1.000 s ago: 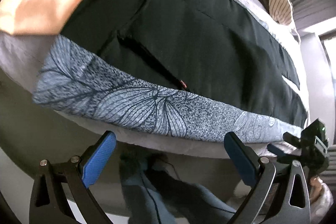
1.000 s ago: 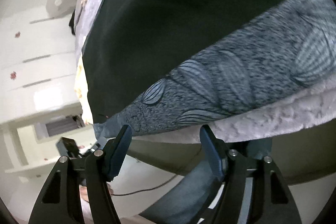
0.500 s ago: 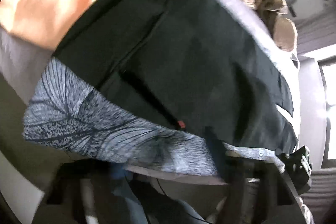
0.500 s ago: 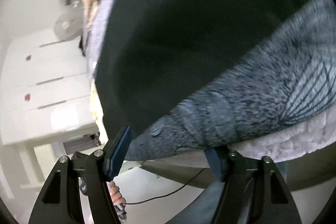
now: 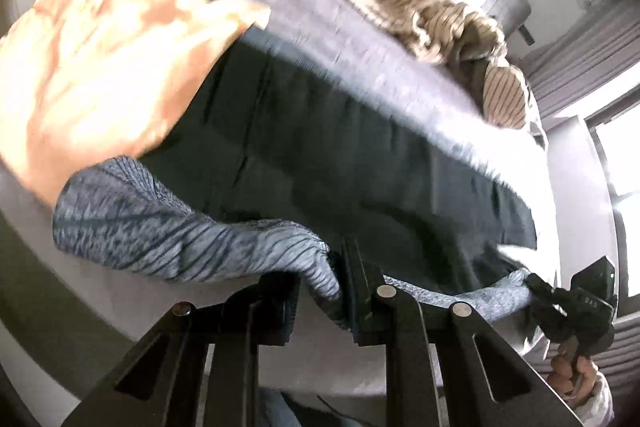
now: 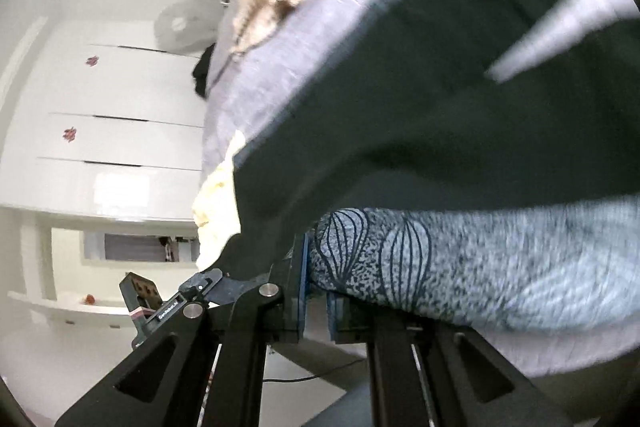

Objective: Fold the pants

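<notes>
The pants lie across the bed: a black side point(image 5: 320, 147) and a grey leaf-patterned side point(image 5: 160, 231) along the near edge. My left gripper point(image 5: 320, 287) is shut on the grey patterned edge, which bunches between its fingers. My right gripper point(image 6: 316, 287) is shut on the patterned edge point(image 6: 440, 259) near the other end, with black fabric point(image 6: 440, 107) above it. The right gripper also shows at the far right of the left wrist view point(image 5: 576, 307), holding the same edge.
An orange cloth point(image 5: 100, 67) lies on the lilac bed cover point(image 5: 320, 7) left of the pants. A beige striped garment point(image 5: 420, 15) sits at the far side. White cupboards point(image 6: 100, 107) stand beyond the bed. A yellow cloth point(image 6: 216, 195) hangs at the bed's end.
Both grippers were open just below the bed edge. They have moved in and shut on the patterned edge, which is now lifted and bunched.
</notes>
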`<act>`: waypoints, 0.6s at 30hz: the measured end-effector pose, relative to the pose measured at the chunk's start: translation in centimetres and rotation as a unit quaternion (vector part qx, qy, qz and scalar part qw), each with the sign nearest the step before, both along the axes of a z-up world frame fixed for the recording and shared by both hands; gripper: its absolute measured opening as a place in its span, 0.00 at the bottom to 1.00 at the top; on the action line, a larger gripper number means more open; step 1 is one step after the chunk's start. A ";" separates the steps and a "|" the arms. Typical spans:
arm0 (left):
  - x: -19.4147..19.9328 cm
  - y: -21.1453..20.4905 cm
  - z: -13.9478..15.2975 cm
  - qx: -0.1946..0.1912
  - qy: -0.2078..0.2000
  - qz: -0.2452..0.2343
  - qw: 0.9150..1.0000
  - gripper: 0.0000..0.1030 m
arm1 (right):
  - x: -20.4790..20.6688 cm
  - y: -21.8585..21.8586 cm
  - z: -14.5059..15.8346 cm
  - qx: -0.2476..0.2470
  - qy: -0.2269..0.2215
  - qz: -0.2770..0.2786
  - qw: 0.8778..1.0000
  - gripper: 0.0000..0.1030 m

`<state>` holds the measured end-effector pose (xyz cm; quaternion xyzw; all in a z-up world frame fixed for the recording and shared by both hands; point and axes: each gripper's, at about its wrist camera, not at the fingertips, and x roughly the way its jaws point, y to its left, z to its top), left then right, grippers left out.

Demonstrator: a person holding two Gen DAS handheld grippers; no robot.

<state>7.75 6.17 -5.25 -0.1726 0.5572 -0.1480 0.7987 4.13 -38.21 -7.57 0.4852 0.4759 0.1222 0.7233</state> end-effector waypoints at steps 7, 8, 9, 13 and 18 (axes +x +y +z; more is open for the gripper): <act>10.1 -3.0 0.5 0.018 -0.046 -0.015 0.999 0.21 | 11.5 -2.3 1.6 -0.043 -0.023 0.027 0.998 0.09; 11.7 -3.3 -0.1 0.023 -0.042 -0.010 0.999 0.21 | 13.6 -2.2 1.0 -0.045 -0.016 0.032 0.998 0.09; 13.5 -3.5 -0.9 0.027 -0.039 -0.007 0.999 0.21 | 15.0 -2.2 0.4 -0.049 -0.011 0.035 0.998 0.09; 18.9 -4.7 -5.5 0.062 -0.002 -0.010 0.998 0.21 | 20.8 -2.5 -3.3 -0.059 0.019 0.040 0.997 0.12; 20.6 -5.1 -7.5 0.063 0.028 -0.028 0.997 0.23 | 24.0 -1.7 -8.6 -0.084 0.089 0.024 0.992 0.18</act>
